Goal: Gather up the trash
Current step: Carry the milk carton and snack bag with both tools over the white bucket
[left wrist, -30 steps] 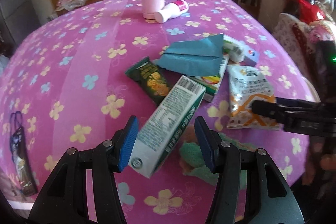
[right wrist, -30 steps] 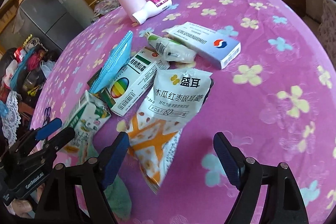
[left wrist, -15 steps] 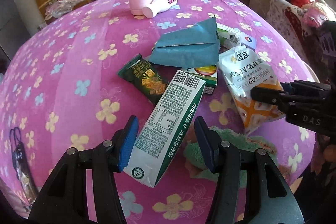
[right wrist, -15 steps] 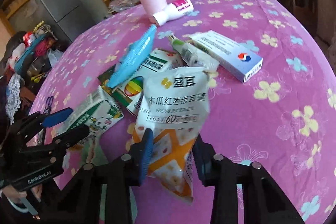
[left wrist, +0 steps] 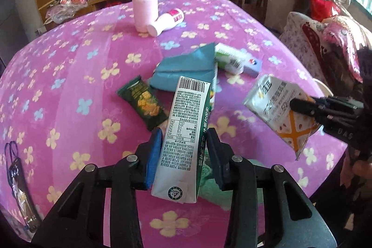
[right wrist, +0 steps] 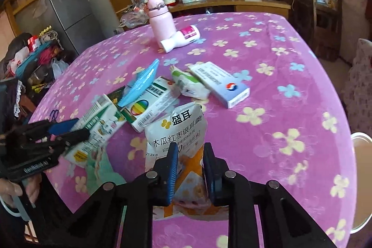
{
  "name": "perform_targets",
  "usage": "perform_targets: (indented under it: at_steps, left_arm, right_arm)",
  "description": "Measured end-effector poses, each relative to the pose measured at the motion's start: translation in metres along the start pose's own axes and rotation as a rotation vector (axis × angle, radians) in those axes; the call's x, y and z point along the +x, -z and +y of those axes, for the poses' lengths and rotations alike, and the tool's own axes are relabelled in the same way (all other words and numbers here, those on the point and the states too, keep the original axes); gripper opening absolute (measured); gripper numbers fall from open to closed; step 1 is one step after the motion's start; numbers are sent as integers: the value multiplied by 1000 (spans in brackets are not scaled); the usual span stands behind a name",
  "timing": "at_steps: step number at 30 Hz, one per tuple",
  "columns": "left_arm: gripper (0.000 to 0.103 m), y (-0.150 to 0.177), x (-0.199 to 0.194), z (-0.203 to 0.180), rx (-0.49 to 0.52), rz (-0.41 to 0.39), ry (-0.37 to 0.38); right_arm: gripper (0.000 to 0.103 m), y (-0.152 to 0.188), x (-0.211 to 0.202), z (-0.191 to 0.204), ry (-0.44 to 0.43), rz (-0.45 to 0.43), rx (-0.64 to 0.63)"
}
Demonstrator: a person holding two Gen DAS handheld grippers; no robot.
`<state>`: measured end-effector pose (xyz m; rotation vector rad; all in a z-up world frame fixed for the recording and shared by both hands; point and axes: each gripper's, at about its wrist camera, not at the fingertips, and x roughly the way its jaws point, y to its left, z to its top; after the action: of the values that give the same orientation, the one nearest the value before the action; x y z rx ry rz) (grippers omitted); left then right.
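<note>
**Trash items on flowered table, two in grip**

Left gripper (left wrist: 183, 152): jaws have just been closing and now press both sides of a green-and-white drink carton (left wrist: 186, 131), barcode end pointing away, base toward the camera; contents cannot be seen.

Right gripper (right wrist: 190, 166): jaws drawn nearly together, pinching the orange lower end of a white snack pouch (right wrist: 179, 129) (printed top standing up and clear of the cloth).

Lying on the pink tablecloth (left wrist: 69, 85): a dark green snack wrapper (left wrist: 143, 104), a blue folded packet (left wrist: 186, 69) resting over a rainbow-printed box (right wrist: 148, 104), a crumpled green-white wrapper (right wrist: 188, 83) touching a pale blue box (right wrist: 220, 83).

Far side: pink flask (left wrist: 144, 8) upright, lid on; a white bottle (left wrist: 166, 22) on its side against it.
</note>
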<state>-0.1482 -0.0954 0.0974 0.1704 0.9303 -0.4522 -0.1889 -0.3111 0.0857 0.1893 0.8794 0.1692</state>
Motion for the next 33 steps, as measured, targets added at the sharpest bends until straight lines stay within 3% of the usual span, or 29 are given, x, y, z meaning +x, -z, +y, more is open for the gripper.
perform_targets:
  at_steps: [13,33]
  left_arm:
    - [37,-18,-21,-41,9,-61,48]
    - [36,-39,-3,-124,88,-57,98]
  right_arm:
    - [20,6,-39,-24,27,-63,38]
    - [20,11,-87,-77,98,-133,100]
